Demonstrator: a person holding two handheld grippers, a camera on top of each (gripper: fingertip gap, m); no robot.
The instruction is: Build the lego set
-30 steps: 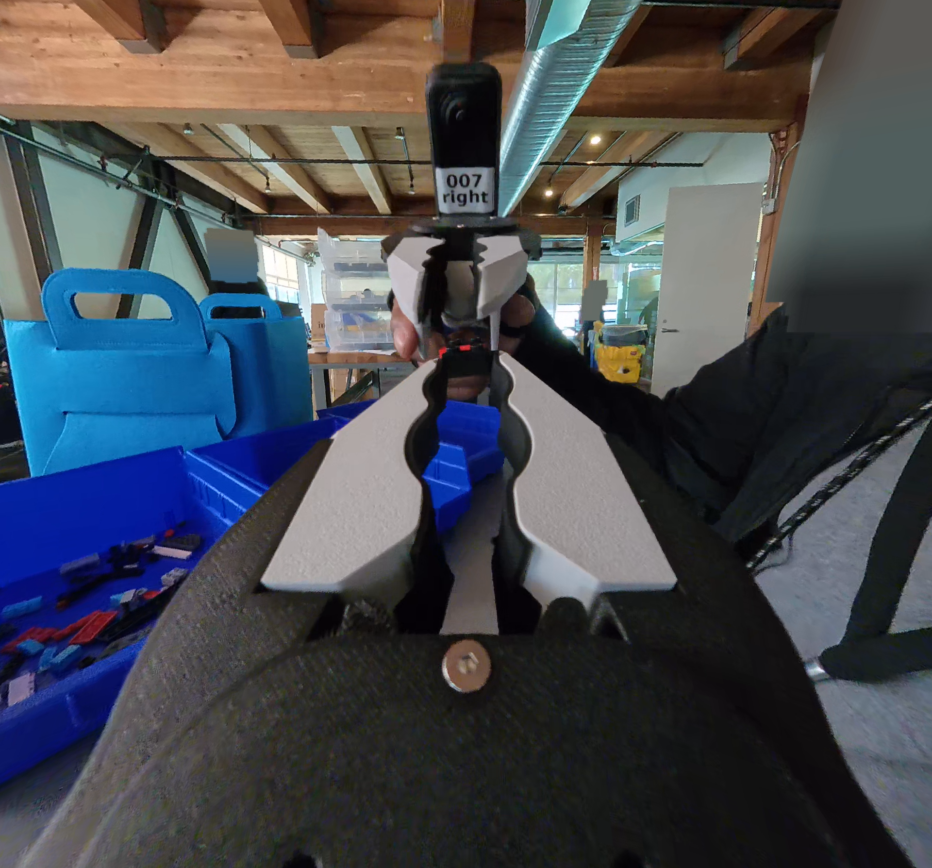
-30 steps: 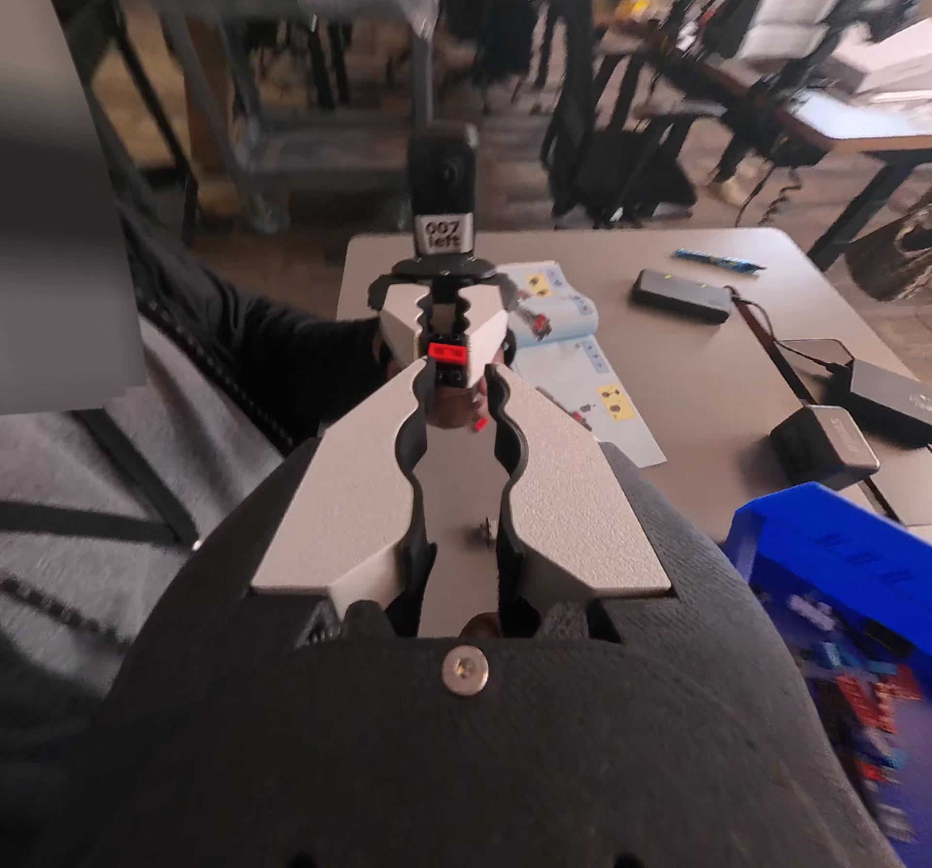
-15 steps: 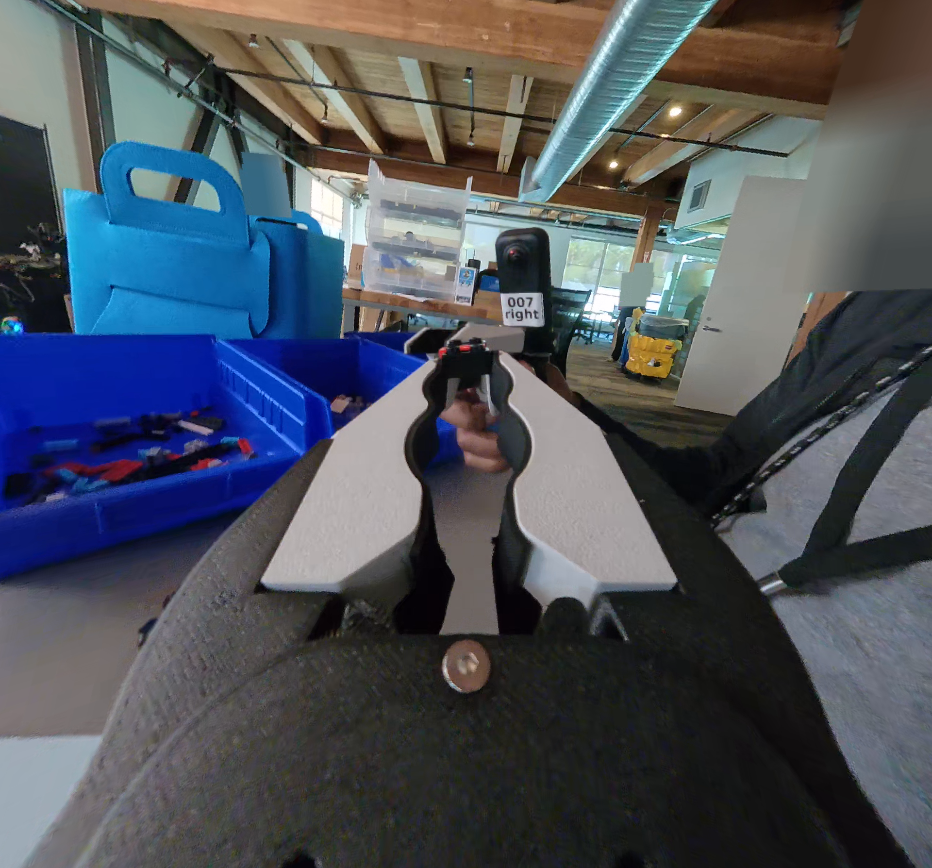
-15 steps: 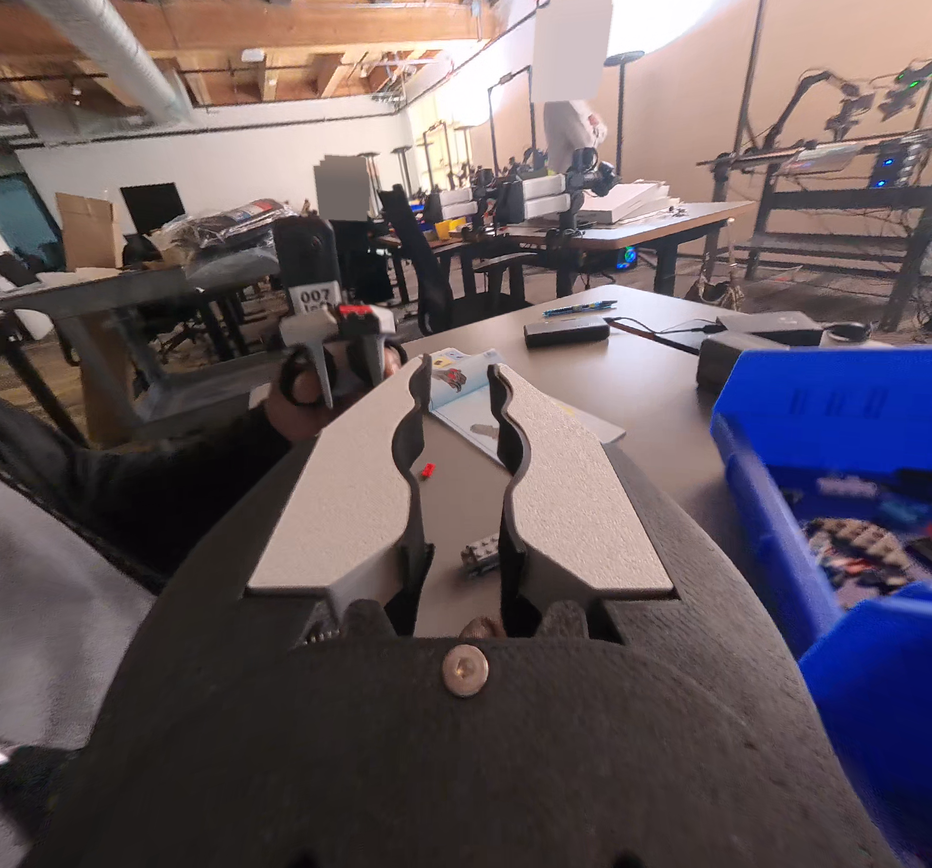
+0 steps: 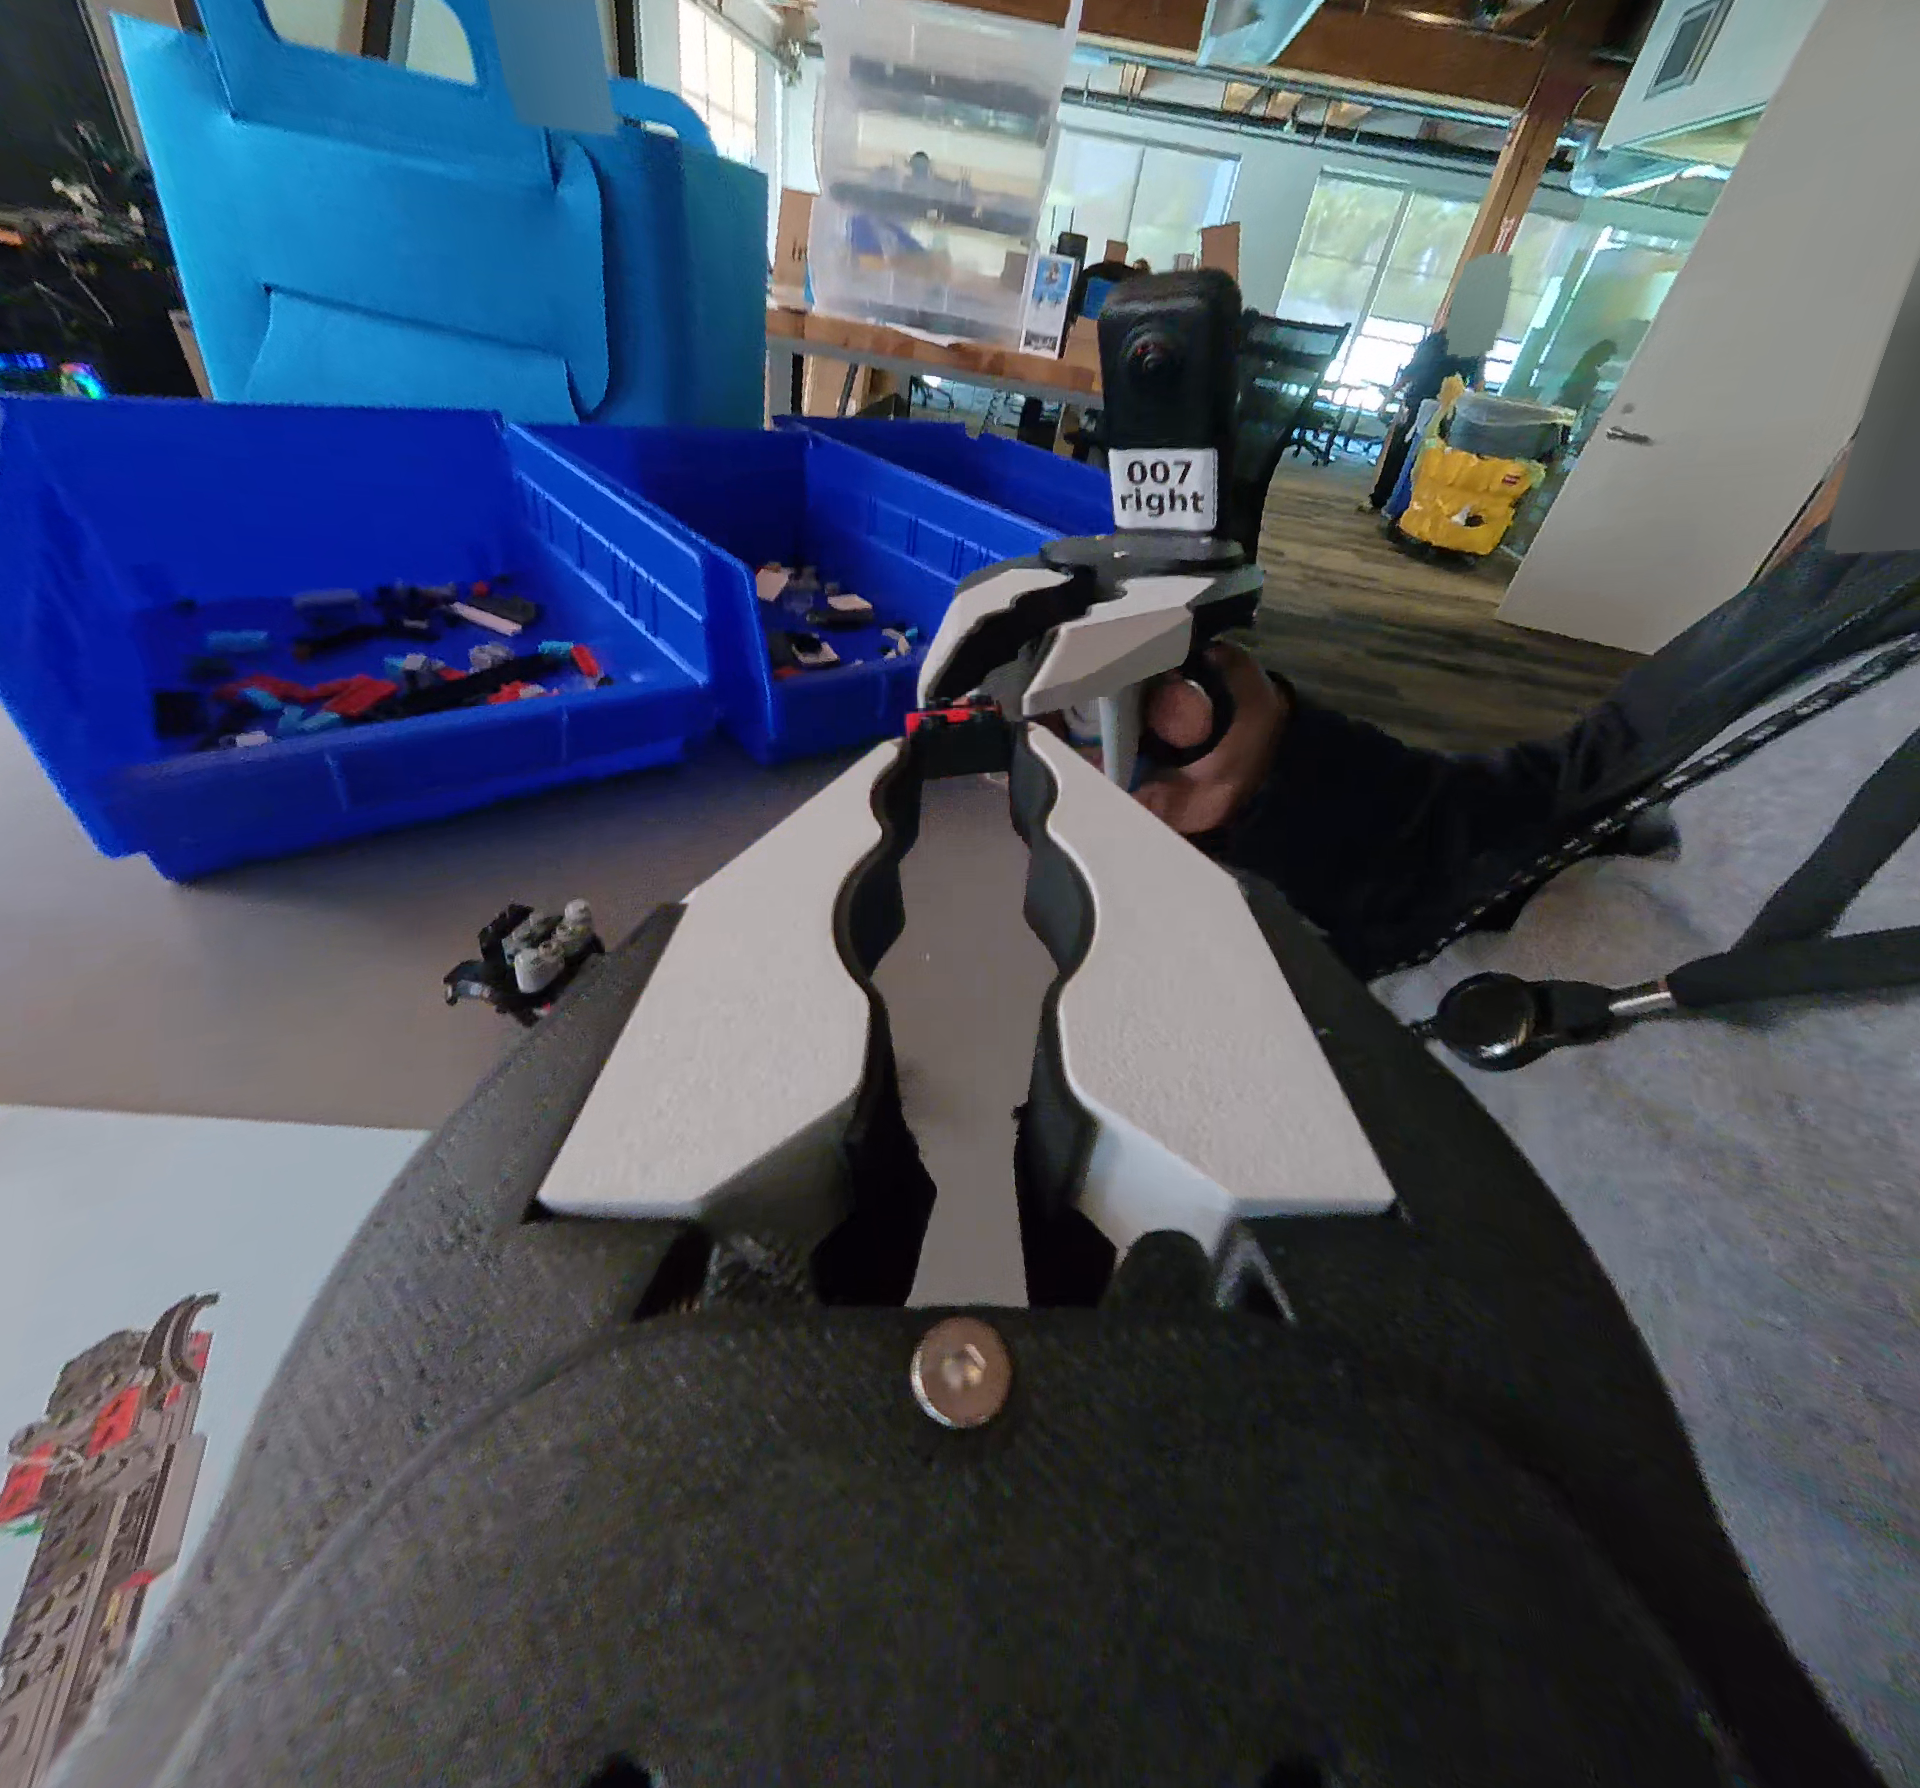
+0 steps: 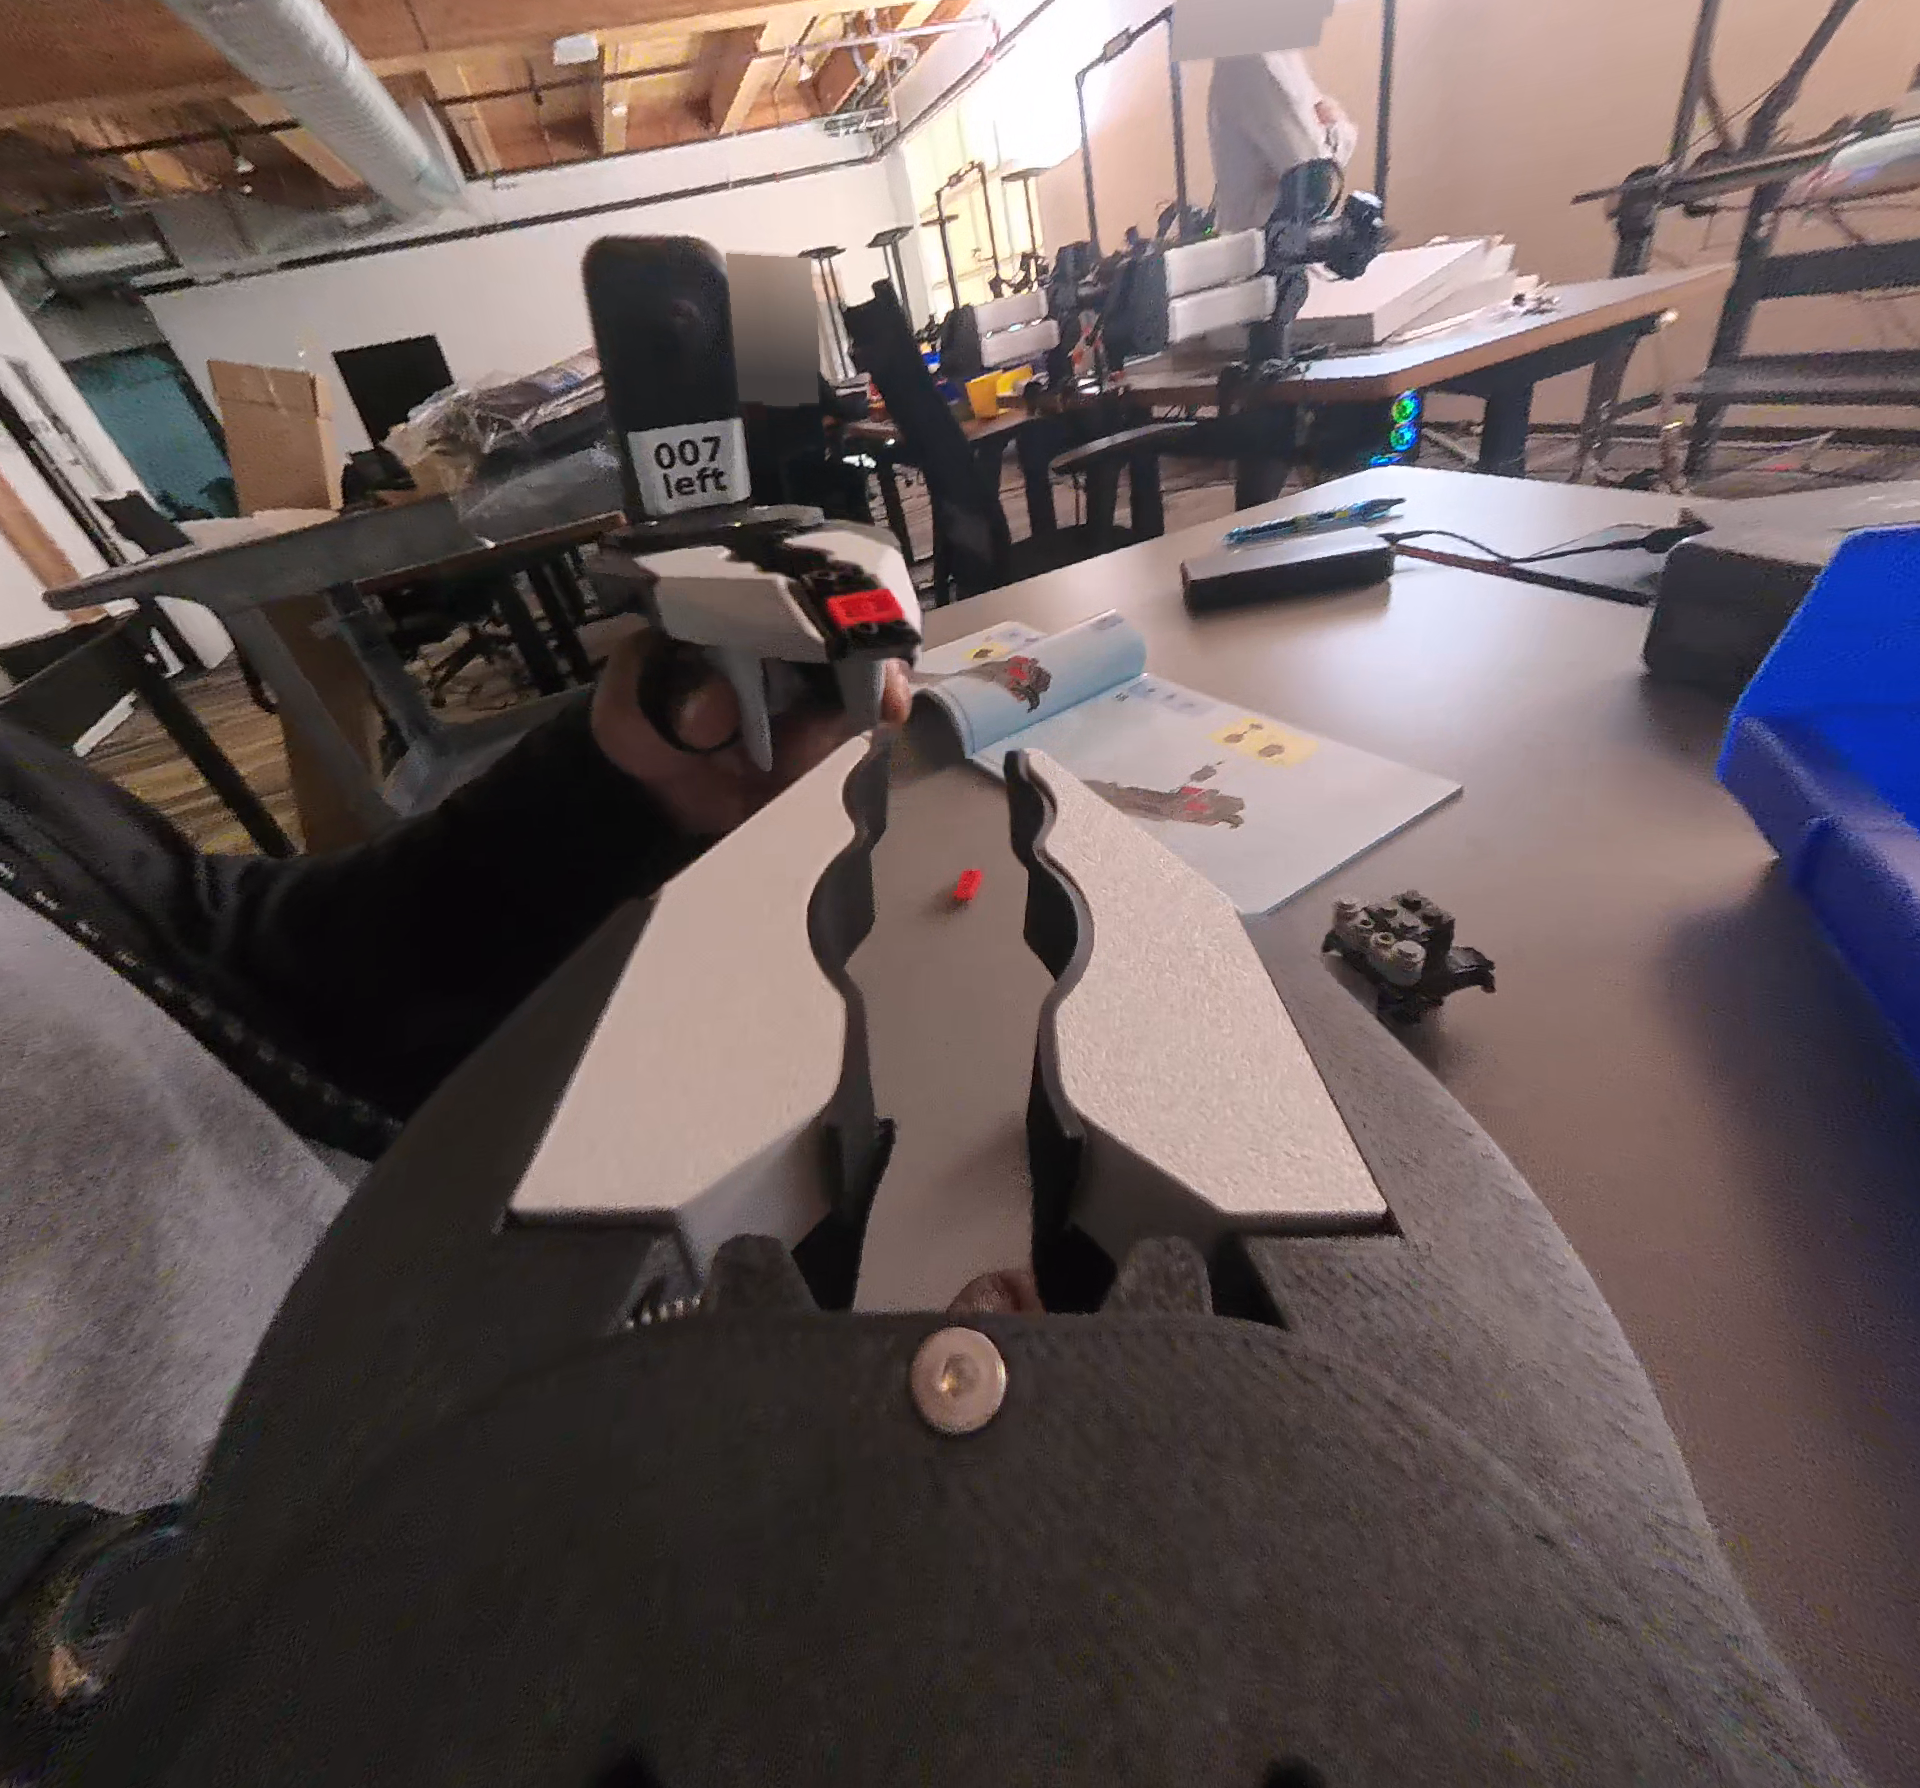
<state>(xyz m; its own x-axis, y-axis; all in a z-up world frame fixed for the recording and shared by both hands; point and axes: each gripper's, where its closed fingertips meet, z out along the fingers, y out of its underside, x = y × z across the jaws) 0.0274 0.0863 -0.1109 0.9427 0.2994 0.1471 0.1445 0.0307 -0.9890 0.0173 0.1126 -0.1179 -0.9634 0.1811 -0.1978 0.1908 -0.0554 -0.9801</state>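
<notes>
1. The table [image 6: 1558,699] was brought back into both views, where half a second earlier the left wrist view had been tipped up towards the ceiling; both grippers had been lowered and drawn apart
2. The blue bins [image 5: 416,699] of loose pieces were seen at the far edge, and the open instruction booklet [image 6: 1195,762] lay beside them
3. The right gripper [image 6: 940,782] was left released and empty, no longer meeting the other
4. The left gripper [image 5: 961,751] was kept clenched on the black-and-red lego piece [image 5: 951,736], held above the table
5. A small dark sub-assembly [image 6: 1403,949] sat on the table, well apart; joining was judged to be pending
6. A tiny red brick [image 6: 968,884] lay loose on the table
</notes>
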